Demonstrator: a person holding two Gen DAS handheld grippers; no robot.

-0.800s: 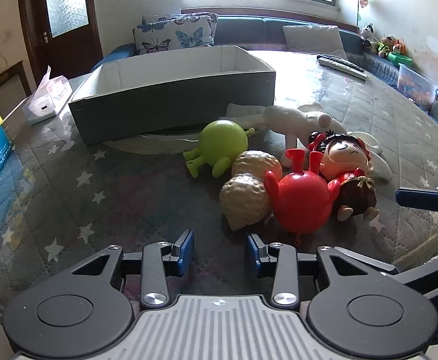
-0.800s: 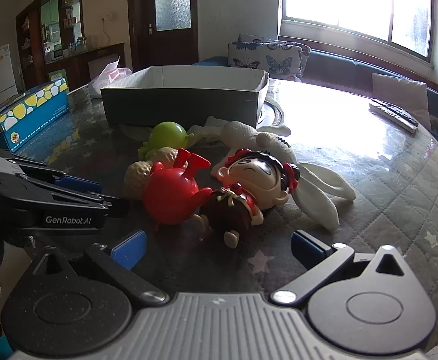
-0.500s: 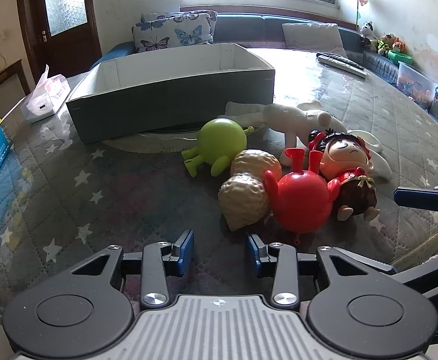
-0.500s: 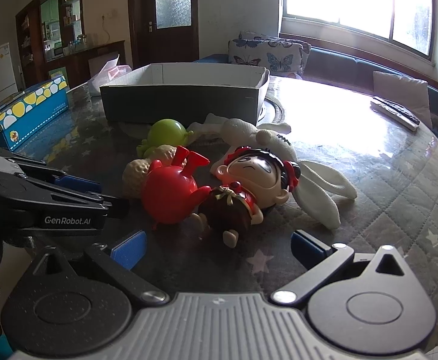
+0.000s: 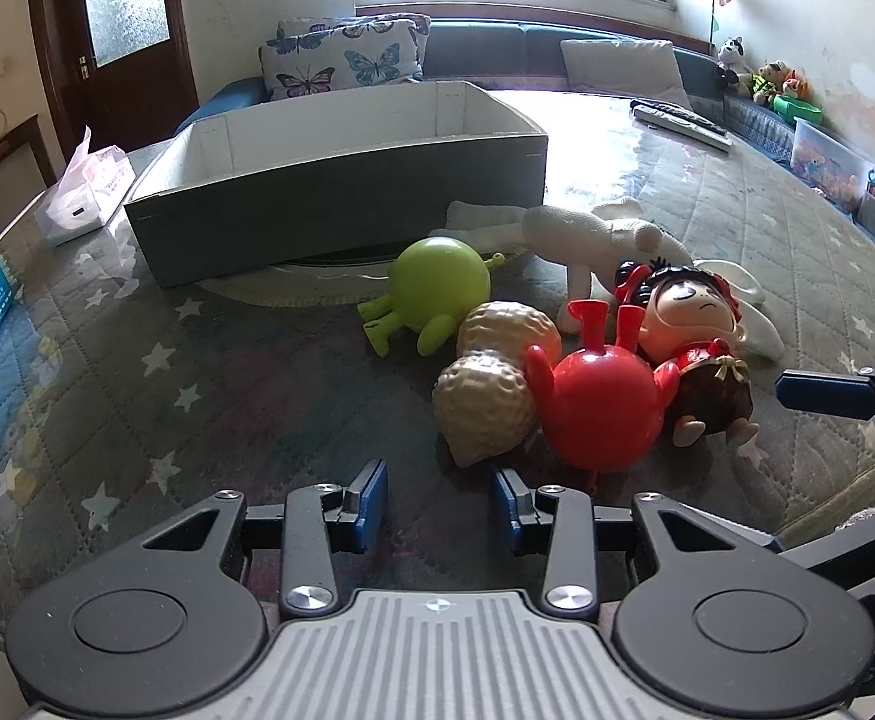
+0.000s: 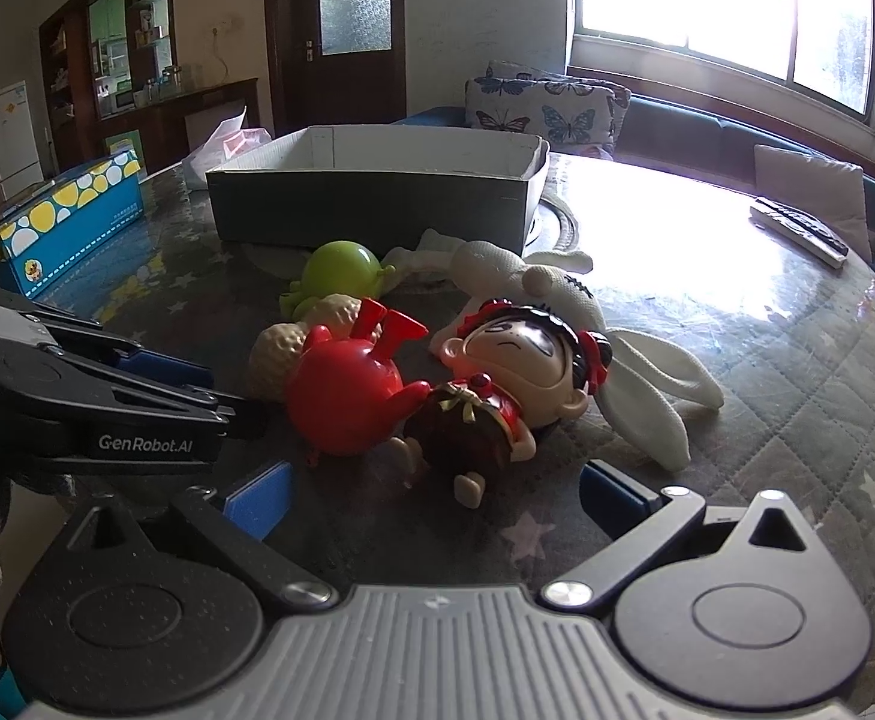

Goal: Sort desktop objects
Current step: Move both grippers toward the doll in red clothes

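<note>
With both the left gripper (image 5: 440,504) and right gripper (image 6: 434,495) held apart and empty, the doll (image 6: 509,384), lying among toys before the box (image 6: 377,192), is judged light, hard, slippery, best taken at its body.

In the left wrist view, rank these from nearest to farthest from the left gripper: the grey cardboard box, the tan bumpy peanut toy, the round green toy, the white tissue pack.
1. Tan bumpy peanut toy, just ahead of the left gripper, slightly right.
2. Round green toy, behind the peanut, centre.
3. Grey cardboard box, farther back, centre-left.
4. White tissue pack, far left, about level with the box's rear.
</note>
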